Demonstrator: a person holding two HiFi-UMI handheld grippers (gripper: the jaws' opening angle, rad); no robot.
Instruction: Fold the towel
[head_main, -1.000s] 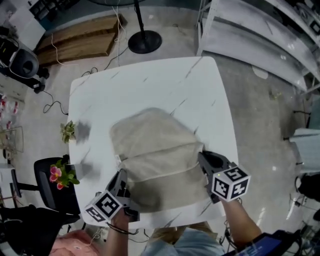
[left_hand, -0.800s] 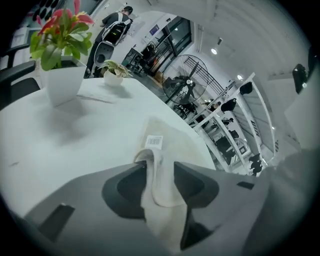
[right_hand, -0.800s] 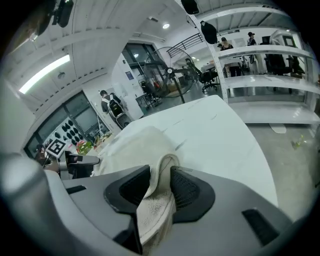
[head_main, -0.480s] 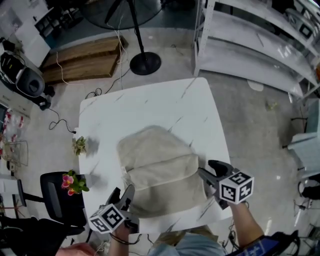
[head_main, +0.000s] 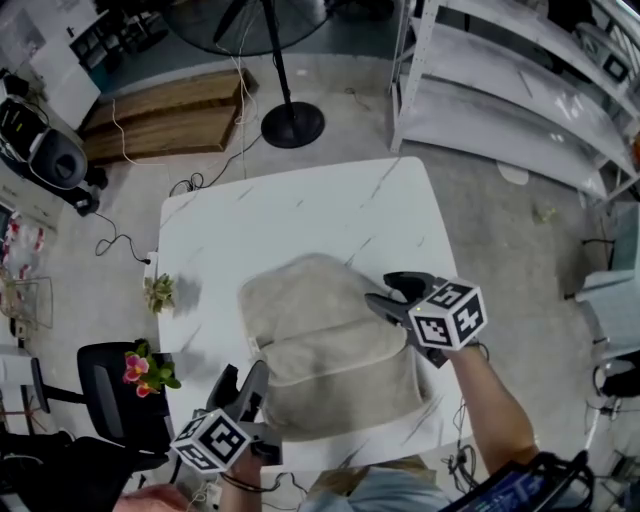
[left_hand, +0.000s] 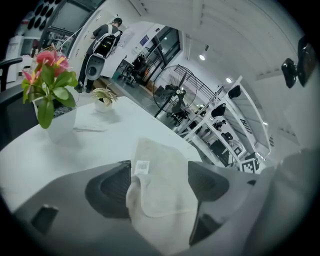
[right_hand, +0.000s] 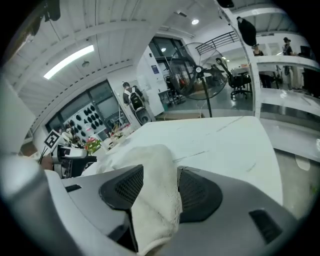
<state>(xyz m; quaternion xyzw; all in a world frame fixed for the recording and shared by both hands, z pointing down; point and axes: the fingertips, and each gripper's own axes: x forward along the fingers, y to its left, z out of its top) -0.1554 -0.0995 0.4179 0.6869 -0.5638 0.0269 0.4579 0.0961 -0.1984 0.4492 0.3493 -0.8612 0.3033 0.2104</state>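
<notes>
**Beige terry towel (head_main: 320, 340), folded once, on white marble-look table (head_main: 300, 210).**
Left gripper (head_main: 245, 372) and right gripper (head_main: 380, 288) have just been opened, towel loose between their jaws; further folds are judged outstanding.

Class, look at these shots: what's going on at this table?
A person is folding a beige towel on a white table with two handheld grippers. It lies partly folded. Both grippers' jaws have just been opening and stand open with towel between them: the left gripper at its left edge, the right gripper at its right edge.
</notes>
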